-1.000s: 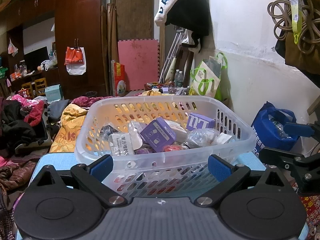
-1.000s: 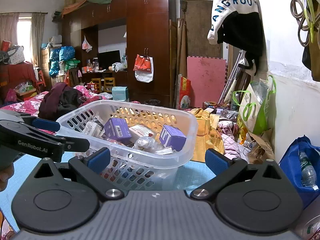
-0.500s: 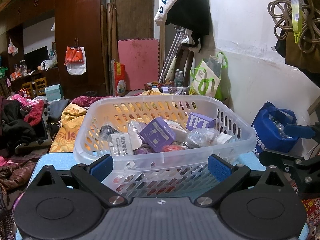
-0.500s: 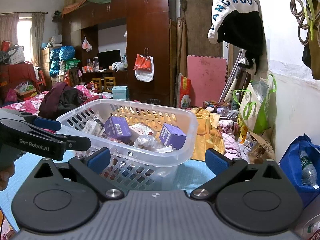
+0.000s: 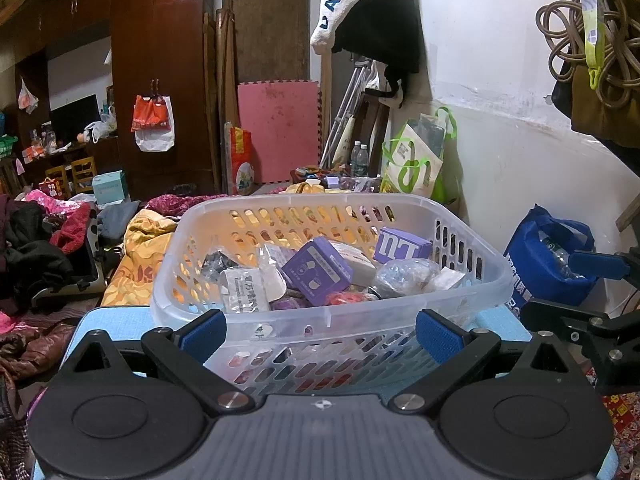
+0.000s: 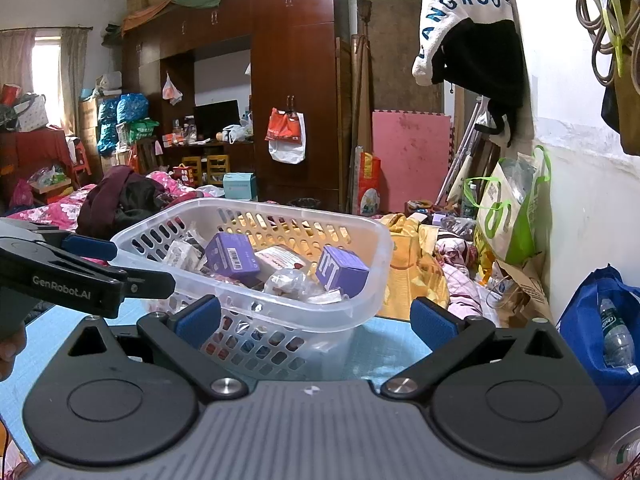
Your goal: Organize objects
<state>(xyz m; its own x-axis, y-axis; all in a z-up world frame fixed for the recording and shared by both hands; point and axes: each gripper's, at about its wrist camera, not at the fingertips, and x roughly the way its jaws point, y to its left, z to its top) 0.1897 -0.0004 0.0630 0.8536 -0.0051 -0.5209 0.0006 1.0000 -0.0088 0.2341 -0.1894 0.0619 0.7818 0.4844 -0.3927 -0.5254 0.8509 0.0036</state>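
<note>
Sitting ahead of both wide-spread grippers, left gripper [image 5: 318,330] and right gripper [image 6: 314,316], the basket [image 5: 328,312] seems untouched.

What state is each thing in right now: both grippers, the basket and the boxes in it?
Left gripper: open, empty, facing the basket's near wall.
Right gripper: open, empty, beside the basket's corner.
Basket: upright on the blue mat, loosely filled.
Purple box: closed, tilted on the pile.
Second purple box: closed, near the far right wall.
White box: closed, leaning at the front left.
</note>
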